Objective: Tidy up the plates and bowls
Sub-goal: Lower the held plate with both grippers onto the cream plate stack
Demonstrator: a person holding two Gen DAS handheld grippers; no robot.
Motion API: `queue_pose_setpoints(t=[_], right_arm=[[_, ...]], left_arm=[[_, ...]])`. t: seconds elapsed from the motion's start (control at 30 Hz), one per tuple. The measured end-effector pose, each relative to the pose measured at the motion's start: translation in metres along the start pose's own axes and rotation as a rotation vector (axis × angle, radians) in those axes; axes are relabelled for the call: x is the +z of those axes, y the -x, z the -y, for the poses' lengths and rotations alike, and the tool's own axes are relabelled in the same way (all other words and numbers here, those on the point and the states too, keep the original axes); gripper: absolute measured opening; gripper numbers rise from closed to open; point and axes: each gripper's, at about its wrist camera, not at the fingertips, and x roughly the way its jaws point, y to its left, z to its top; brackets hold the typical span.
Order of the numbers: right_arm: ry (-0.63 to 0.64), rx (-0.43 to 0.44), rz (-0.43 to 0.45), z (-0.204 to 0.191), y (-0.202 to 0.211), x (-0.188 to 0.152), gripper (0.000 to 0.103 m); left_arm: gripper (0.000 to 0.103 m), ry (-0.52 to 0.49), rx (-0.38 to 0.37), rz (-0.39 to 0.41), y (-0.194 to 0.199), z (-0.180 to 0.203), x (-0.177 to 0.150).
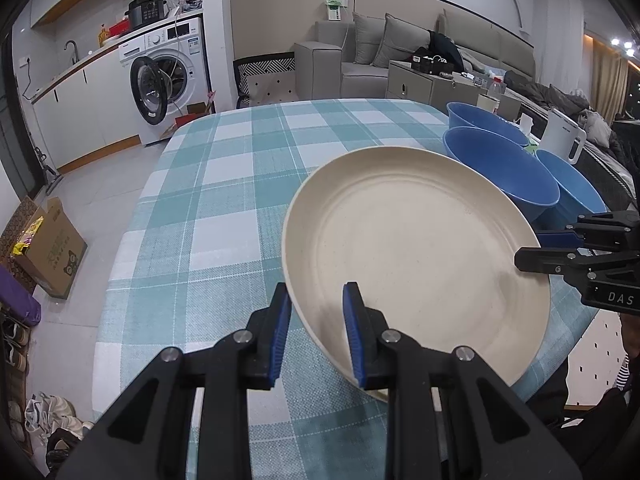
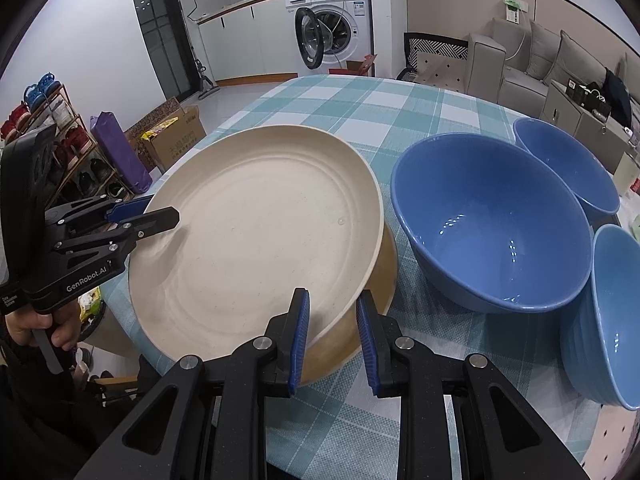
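A cream plate point(image 1: 416, 248) lies on the checked tablecloth, also in the right wrist view point(image 2: 256, 240), where it appears to rest on other cream plates of a stack point(image 2: 372, 300). My left gripper point(image 1: 316, 320) straddles the plate's near-left rim with jaws apart, one blue pad under and one over the rim. My right gripper point(image 2: 332, 320) straddles the opposite rim the same way, jaws apart; it shows at the right edge of the left wrist view point(image 1: 532, 248). Three blue bowls stand beside the plate: a large one point(image 2: 492, 220), one behind point(image 2: 564, 164), one at right point(image 2: 604, 312).
The table point(image 1: 224, 184) has a teal and white checked cloth. A white kettle point(image 1: 562, 138) stands past the bowls. A washing machine point(image 1: 164, 76), a cardboard box point(image 1: 52, 244), a shoe rack point(image 2: 60, 148) and a grey sofa point(image 1: 400, 52) surround the table.
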Motion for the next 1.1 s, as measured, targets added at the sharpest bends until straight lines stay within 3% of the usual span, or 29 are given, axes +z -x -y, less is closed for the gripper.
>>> queue_pose_setpoints(t=[0.6,1.1], right_arm=[[0.021,-0.037,-0.049,-0.005,-0.007,-0.011,0.024],[0.086,-0.135,-0.073,-0.014,-0.014,-0.015,0.025]], left_arm=[[0.025,-0.009,-0.006,-0.034,-0.009,0.004,-0.006],[0.025,-0.027,0.009,-0.066,-0.022,0.010,-0.010]])
